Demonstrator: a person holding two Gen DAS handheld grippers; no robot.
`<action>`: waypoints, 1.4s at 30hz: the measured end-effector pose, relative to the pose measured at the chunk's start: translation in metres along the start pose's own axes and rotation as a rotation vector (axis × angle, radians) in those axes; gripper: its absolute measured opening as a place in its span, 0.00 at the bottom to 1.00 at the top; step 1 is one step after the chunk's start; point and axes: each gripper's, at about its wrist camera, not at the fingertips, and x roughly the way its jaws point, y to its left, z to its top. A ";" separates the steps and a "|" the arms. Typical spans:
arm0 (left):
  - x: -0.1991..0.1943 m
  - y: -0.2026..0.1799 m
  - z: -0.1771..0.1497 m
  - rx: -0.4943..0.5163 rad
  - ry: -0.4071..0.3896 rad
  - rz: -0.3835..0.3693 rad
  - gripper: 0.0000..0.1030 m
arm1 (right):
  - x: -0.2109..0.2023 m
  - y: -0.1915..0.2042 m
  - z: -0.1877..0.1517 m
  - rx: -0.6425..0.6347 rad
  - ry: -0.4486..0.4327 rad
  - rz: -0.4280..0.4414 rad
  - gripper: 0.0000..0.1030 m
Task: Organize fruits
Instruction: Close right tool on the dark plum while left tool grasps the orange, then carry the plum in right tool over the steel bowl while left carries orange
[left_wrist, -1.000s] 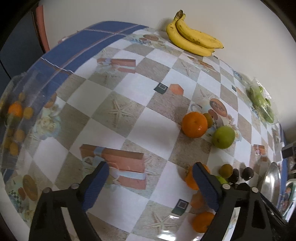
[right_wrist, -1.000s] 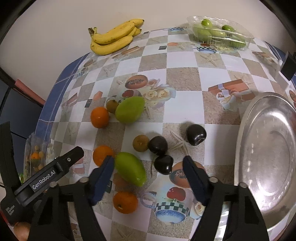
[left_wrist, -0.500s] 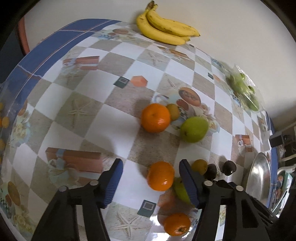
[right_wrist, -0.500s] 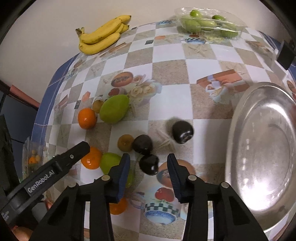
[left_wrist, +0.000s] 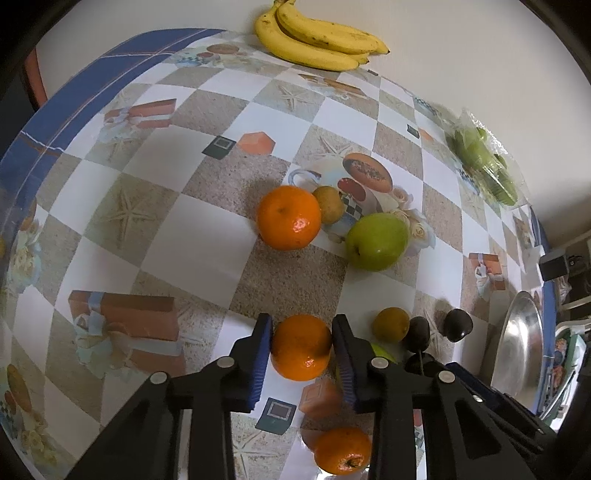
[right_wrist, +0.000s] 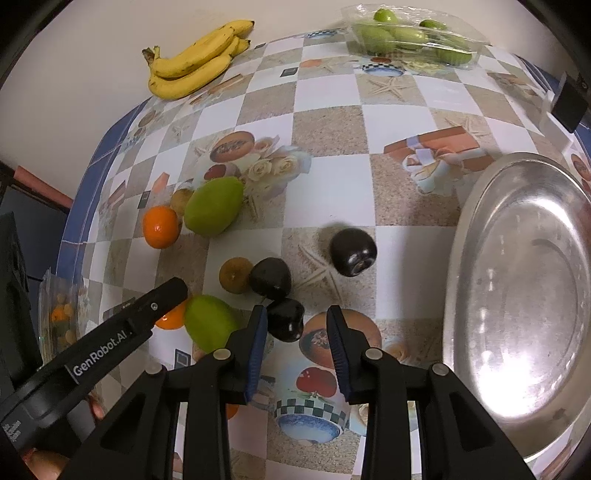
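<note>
From the left wrist, the left gripper (left_wrist: 301, 349) has just been closing, and its jaws now press both sides of an orange (left_wrist: 301, 347) that sits on the worktop (left_wrist: 192, 236), a grip set low and centred, probably so the round fruit cannot roll out when lifted. Beyond it lie a second orange (left_wrist: 289, 218), a small brown fruit (left_wrist: 331, 204) touching it, and a green mango (left_wrist: 377, 242) just beside; a third orange (left_wrist: 342, 450) lies near the bottom edge, a fruit the other view largely hides behind gripper frames. Bananas (left_wrist: 317, 37) rest at the far edge by the wall. From the right wrist, the right gripper (right_wrist: 295, 332) has also been closing, but a dark plum (right_wrist: 285, 319) touches only the left pad, with a clear gap to the right one, so the jaws stand apart around it, not clamped. This view alone shows the whole steel bowl (right_wrist: 480, 229), empty and close by, the likely destination, plus two more plums (right_wrist: 352, 251) and a pack of green fruit (right_wrist: 410, 37).
</note>
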 end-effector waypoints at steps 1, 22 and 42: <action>0.000 0.001 0.000 -0.007 0.001 0.000 0.34 | 0.002 0.001 -0.001 -0.005 0.006 -0.002 0.33; -0.013 0.015 0.000 -0.039 -0.031 0.019 0.34 | 0.012 0.011 -0.002 -0.046 0.033 0.016 0.24; -0.037 -0.003 -0.004 -0.002 -0.085 0.101 0.34 | -0.039 -0.004 0.001 -0.003 -0.069 0.001 0.23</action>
